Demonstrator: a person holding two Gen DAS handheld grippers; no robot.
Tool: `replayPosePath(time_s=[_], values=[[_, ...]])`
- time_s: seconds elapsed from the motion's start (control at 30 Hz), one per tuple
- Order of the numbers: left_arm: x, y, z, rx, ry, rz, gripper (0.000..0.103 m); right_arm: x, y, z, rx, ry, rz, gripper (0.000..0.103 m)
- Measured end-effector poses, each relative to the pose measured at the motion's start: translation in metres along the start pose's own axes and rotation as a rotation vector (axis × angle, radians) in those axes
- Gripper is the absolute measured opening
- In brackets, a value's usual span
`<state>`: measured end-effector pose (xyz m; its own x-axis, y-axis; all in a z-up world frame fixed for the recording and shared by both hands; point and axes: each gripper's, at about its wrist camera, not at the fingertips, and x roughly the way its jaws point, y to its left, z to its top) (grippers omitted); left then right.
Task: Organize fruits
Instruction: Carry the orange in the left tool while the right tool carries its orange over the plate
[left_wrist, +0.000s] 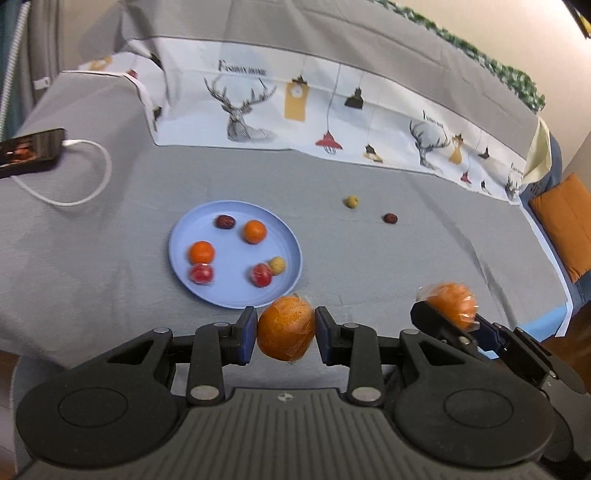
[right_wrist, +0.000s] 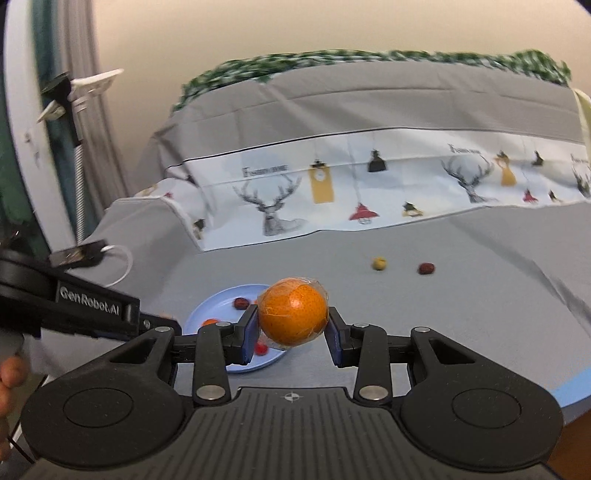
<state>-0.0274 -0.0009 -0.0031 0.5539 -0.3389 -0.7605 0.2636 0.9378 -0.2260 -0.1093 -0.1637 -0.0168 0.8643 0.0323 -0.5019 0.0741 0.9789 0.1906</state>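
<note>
My left gripper (left_wrist: 285, 330) is shut on a plastic-wrapped orange (left_wrist: 286, 328), held just in front of the near rim of a blue plate (left_wrist: 181, 236). The plate holds two small oranges, two wrapped red fruits, a dark red date and a small yellow fruit. My right gripper (right_wrist: 291, 325) is shut on a second wrapped orange (right_wrist: 293, 312); in the left wrist view the right gripper (left_wrist: 448, 314) and its orange (left_wrist: 452, 301) hang to the right of the plate. A yellow fruit (left_wrist: 351, 201) and a dark red date (left_wrist: 389, 218) lie loose on the grey cloth beyond.
A phone (left_wrist: 31, 149) on a white charging cable (left_wrist: 98, 177) lies at the far left of the grey cloth. A deer-print cloth (left_wrist: 332, 118) covers the raised back. An orange cushion (left_wrist: 567, 227) sits off the right edge. A hand (right_wrist: 11, 384) shows at the left.
</note>
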Motion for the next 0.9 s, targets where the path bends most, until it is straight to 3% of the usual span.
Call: replayPosePath(time_s=[0.27,0.9], values=[[-0.015,0.016,-0.005,-0.047,-0.008,-0.015,0.037,-0.014,0.025,0.004,-0.089,-0.037,0.022,0.039],[-0.009,0.016,-0.004,-0.042,0.001,-0.019,0.037,-0.008,0.025,0.002,-0.080,-0.010,0.014,0.039]])
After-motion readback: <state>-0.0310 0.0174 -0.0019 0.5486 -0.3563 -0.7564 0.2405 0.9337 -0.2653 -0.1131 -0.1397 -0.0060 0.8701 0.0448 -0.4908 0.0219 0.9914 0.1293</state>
